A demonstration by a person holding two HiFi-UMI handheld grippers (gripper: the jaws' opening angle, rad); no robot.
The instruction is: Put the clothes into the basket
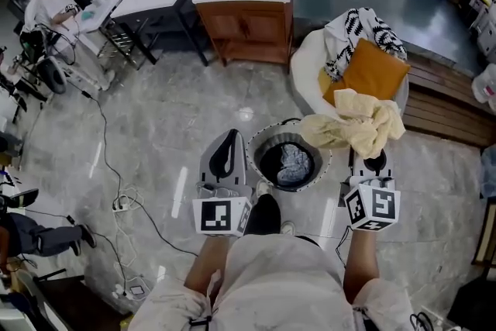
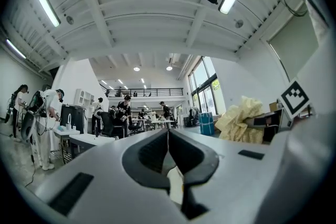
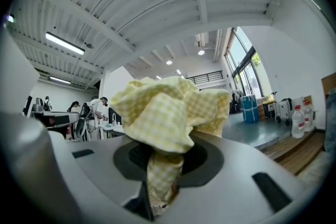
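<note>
Two claws level over the floor (image 1: 155,136): right claw (image 1: 375,160) clamped on a yellow cloth (image 1: 360,124) bunched above the right rim of the basket (image 1: 253,159), left claw (image 1: 230,138) pinched together, empty, beside its left rim. Grey garment (image 1: 294,163) sits inside.

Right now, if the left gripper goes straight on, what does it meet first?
Nothing near: the left gripper has open air ahead; farther on, perhaps the wooden sink cabinet; height unclear.
</note>
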